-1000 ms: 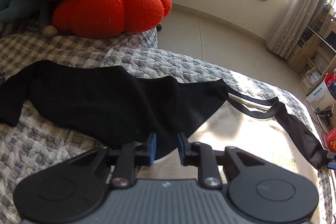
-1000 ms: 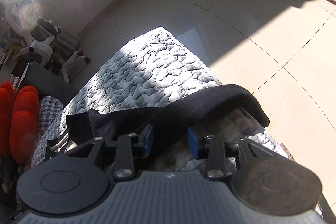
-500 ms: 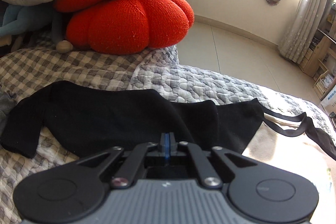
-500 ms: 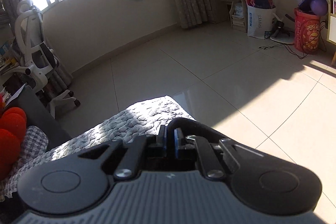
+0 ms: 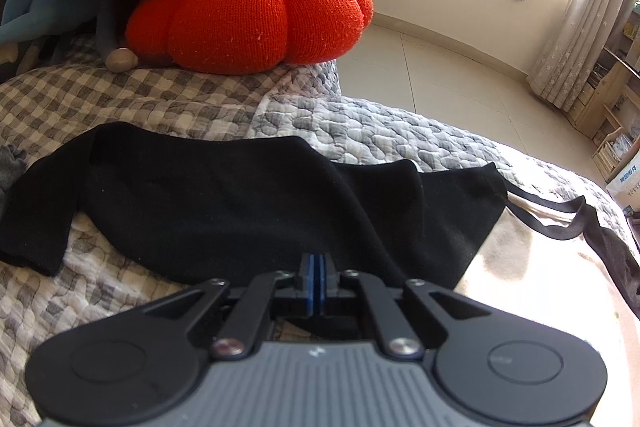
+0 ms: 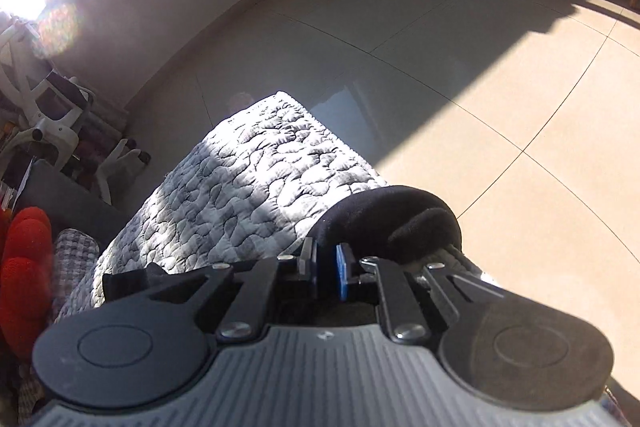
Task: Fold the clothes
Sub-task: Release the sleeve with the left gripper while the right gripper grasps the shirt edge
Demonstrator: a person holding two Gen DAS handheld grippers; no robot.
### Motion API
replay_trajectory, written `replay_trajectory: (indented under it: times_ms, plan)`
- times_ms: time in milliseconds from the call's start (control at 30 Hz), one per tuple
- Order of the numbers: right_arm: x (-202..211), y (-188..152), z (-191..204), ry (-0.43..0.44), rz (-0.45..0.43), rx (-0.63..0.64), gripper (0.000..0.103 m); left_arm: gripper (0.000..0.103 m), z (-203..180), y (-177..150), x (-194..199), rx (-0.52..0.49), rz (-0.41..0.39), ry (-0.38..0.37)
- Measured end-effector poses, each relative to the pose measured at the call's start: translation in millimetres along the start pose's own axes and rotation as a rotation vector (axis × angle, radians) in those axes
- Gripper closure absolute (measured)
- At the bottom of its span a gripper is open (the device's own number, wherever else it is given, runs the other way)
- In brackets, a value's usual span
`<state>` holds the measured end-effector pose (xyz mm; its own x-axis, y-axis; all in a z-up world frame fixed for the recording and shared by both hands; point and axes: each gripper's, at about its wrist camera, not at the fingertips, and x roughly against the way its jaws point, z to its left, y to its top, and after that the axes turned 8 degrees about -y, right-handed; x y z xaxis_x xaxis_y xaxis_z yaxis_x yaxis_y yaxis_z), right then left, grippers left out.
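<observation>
Frankly, my worry is the cloth slipping. On my left claw the blue pads are pressed together with no gap showing, sitting at the near edge of the shirt, but I cannot tell whether any fabric is caught between them; if only a thin single layer is pinched, a pull would strip it out and leave the fold crooked. The shirt lies spread on the quilt, its black sleeve reaching away from the orange cushion side toward me, its pale body off to the side far from the cushion. My right claw is nearly together, a narrow slot left between the pads, with the bunched black cuff just beyond its tips; whether cloth fills that slot I cannot tell. That cuff sits at the quilt's corner over the floor, so a loose grip could drop it off the bed.
</observation>
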<state>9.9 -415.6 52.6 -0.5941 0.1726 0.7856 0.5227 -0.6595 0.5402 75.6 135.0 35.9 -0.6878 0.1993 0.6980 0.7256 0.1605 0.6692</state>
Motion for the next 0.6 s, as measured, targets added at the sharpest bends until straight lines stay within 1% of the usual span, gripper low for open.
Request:
replay_trajectory:
  times_ms: [33,100,133,200,233,267,300,333,367,433,600]
  plan:
    - [2.3,-0.5,4.9,-0.014,-0.025,0.028,0.092,0.102,0.1,0.9,0.3,-0.002,-0.006,0.006]
    - [10.7,-0.6,13.6,-0.026,-0.092,0.061,0.093,0.103,0.4,2.7,0.9,-0.005,-0.018,0.018]
    - [17.4,-0.3,17.6,-0.026,-0.140,0.076,0.093,0.103,0.6,3.6,1.2,-0.007,-0.024,0.025]
    - [37.3,1.3,25.3,-0.014,-0.275,0.119,0.094,0.103,0.9,5.4,1.8,-0.010,-0.036,0.037]
    - [45.5,2.6,27.2,0.008,-0.315,0.121,0.094,0.103,1.0,6.3,2.1,-0.012,-0.043,0.043]
    - [51.9,3.7,29.0,0.025,-0.345,0.121,0.094,0.103,1.2,7.1,2.4,-0.013,-0.049,0.049]
    - [53.4,4.4,30.2,0.032,-0.348,0.120,0.093,0.103,1.3,8.0,2.7,-0.015,-0.055,0.055]
    - [53.0,4.8,31.3,0.031,-0.344,0.124,0.093,0.103,2.8,7.1,1.5,-0.015,-0.048,0.061]
    - [46.6,4.1,31.7,0.009,-0.318,0.141,0.093,0.103,4.7,5.5,-0.3,-0.015,-0.037,0.067]
    - [27.0,2.6,26.4,-0.043,-0.236,0.149,0.093,0.103,8.5,2.2,-3.9,-0.016,-0.014,0.080]
    - [-15.5,5.8,-14.3,-0.033,-0.030,-0.046,0.091,0.103,9.2,-1.9,-6.8,-0.011,0.011,0.061]
